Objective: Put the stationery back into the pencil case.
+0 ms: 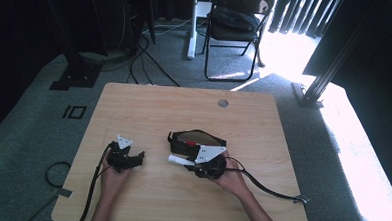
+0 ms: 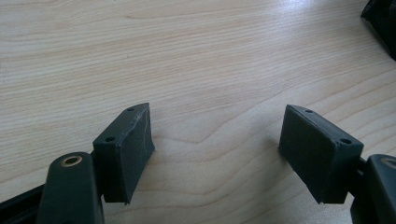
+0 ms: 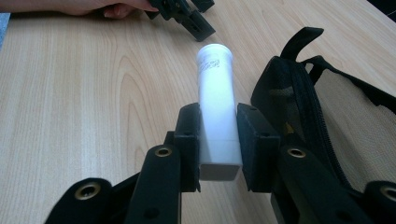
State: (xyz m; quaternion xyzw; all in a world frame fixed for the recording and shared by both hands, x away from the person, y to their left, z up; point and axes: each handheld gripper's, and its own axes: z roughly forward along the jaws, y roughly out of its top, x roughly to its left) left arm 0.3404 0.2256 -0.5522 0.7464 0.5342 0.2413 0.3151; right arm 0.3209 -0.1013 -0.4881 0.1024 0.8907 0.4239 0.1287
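Right gripper (image 3: 217,140) fingers (image 3: 189,135) clamped on white tube (image 3: 215,107), tube held level just above wooden surface (image 3: 93,93), beside black pouch (image 3: 289,102); left gripper (image 2: 217,154) fingers (image 2: 128,149) wide apart, nothing between, over bare surface

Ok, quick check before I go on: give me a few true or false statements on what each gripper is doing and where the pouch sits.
1. The right gripper is shut on the white tube. True.
2. The left gripper holds the black pouch. False: its jaws stand open over bare table.
3. The pouch lies beside the tube. True.
4. The tube stands upright on the table. False: it lies about level, along the jaws.
5. A red item shows at the pouch. True.
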